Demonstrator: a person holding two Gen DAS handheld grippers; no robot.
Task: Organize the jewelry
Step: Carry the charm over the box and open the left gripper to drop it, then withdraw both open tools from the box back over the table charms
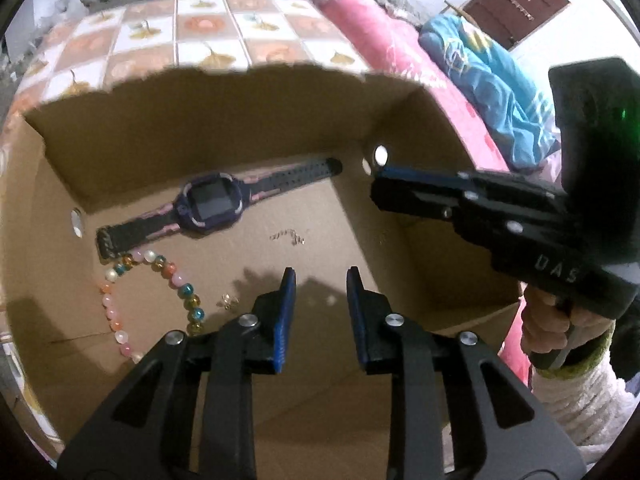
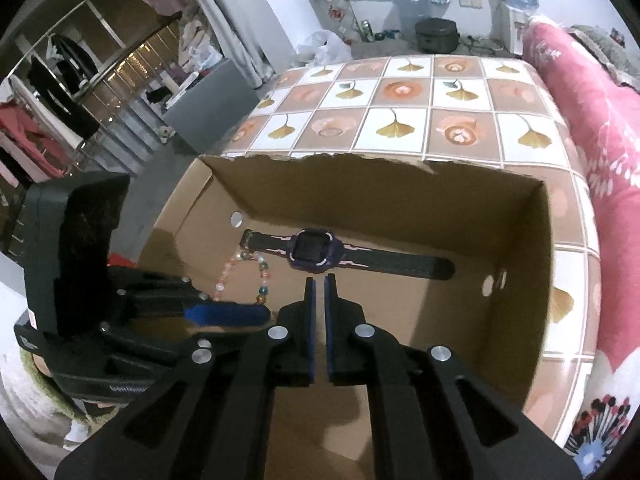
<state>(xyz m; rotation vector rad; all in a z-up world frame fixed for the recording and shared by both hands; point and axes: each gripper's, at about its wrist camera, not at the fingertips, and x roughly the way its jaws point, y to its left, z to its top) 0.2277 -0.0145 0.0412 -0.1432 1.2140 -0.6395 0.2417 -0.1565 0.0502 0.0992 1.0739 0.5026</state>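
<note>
An open cardboard box (image 1: 200, 120) (image 2: 380, 184) holds the jewelry. A purple watch (image 1: 210, 202) (image 2: 316, 252) with a dark strap lies flat along the far wall. A colourful bead bracelet (image 1: 176, 276) (image 2: 262, 276) lies at the left. A thin small chain (image 1: 287, 236) and a small gold earring (image 1: 227, 301) lie on the box floor. My left gripper (image 1: 321, 280) is open and empty above the floor near the earring. My right gripper (image 2: 320, 280) is nearly shut with a narrow gap, empty, above the box; it also shows in the left wrist view (image 1: 378, 184).
The box stands on a table with a tiled leaf-and-flower cloth (image 2: 404, 92). A pink blanket (image 2: 600, 120) and a blue cloth (image 1: 492, 80) lie at the right. A clothes rack (image 2: 52, 92) stands far left.
</note>
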